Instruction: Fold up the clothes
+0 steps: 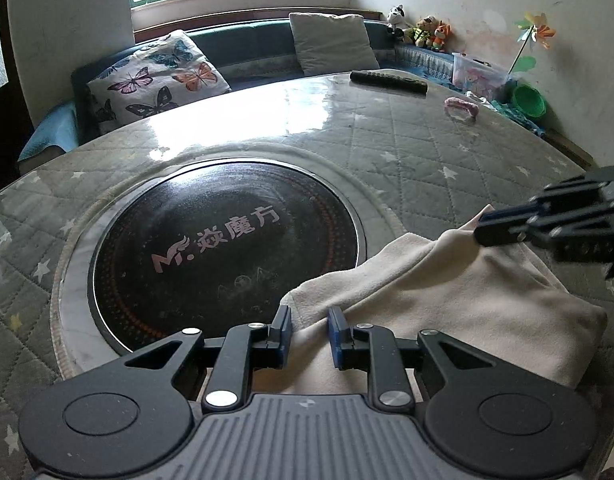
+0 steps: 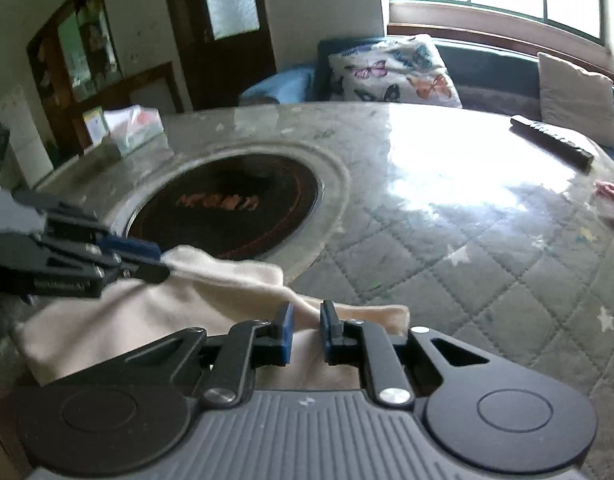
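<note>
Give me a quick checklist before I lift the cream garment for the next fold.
1. Left claw on the cream garment: ok, a ridge of cloth sits pinched between its pads.
2. Right claw on the garment: ok, a fold of cloth sits between its pads.
3. Both grips on separate spots along the same edge: ok.
4. Garment lying flat: not ok, it is bunched and part overlaps the black round hotplate.
5. Fold path free: ok, the remote control and pink item lie far off.
6. Hotplate off: cannot tell.
</note>
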{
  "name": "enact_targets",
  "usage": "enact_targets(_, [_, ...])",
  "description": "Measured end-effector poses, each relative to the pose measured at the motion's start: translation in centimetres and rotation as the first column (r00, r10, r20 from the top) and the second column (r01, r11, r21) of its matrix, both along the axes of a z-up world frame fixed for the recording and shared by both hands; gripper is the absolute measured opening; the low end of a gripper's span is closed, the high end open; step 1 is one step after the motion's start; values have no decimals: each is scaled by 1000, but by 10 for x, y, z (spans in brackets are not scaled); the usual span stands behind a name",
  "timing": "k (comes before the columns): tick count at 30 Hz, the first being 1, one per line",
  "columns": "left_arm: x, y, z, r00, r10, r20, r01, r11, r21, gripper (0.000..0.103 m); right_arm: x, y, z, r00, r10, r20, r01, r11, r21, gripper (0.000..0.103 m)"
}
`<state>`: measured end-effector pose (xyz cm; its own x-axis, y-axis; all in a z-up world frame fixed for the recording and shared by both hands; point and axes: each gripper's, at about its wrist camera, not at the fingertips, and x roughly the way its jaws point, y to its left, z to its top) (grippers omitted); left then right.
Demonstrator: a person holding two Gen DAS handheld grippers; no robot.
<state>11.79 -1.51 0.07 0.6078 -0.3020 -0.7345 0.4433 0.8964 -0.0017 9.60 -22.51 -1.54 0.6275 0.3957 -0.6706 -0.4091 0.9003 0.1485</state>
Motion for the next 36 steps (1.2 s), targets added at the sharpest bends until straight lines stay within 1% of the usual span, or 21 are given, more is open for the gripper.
enact_targets(3, [-2, 0, 1, 1000, 6, 6, -6, 1000, -2, 23, -5, -6, 5, 1000, -4, 4, 4, 1000, 8, 13])
enact_targets(8, [-18, 1, 12, 999, 6, 44, -6, 1000, -4, 23, -8, -13, -8, 999, -10, -35, 9, 1000, -30, 13])
enact_targets(12, [-39, 3, 22, 997, -8, 81, 9, 1000, -4, 23, -22, -16, 7, 1000, -3, 12, 3, 1000, -17, 13])
enact_targets(14, [-53, 3, 25, 996, -19, 91, 20, 1000, -9, 23, -32, -13, 15, 999, 20, 31, -19, 1000, -13, 13])
enact_targets(18, [-80, 4, 25, 995, -30, 93, 33, 999, -32, 23, -57, -1, 23, 994, 97, 49, -97, 995, -6, 13])
enact_targets(22, [-105, 6, 20, 994, -31, 102, 35, 999, -36, 23, -80, 9, 21, 988, 144, 53, -144, 990, 0, 14])
enact_targets(24, [-112, 12, 18, 995, -21, 98, 26, 998, -50, 23, -89, 10, 17, 987, 150, 54, -150, 989, -5, 14])
enact_targets(27, [-118, 22, 9, 998, 12, 67, -8, 998, -64, 23, -96, 6, 5, 991, 135, 18, -135, 991, -3, 14])
enact_targets(29, [-121, 28, 3, 998, 28, 53, -24, 996, -82, 23, -100, 1, -4, 993, 119, 10, -119, 993, -6, 15])
enact_targets(31, [-124, 33, 3, 998, 41, 51, -36, 994, -103, 23, -101, -4, -5, 994, 108, -2, -108, 994, 23, 15])
enact_targets(33, [-126, 35, 8, 997, 52, 61, -45, 993, -114, 23, -101, -4, 0, 994, 107, 3, -107, 994, 11, 15])
enact_targets(36, [-126, 39, 14, 994, 69, 80, -59, 991, -123, 23, -102, -2, 8, 994, 107, 38, -107, 994, -5, 15])
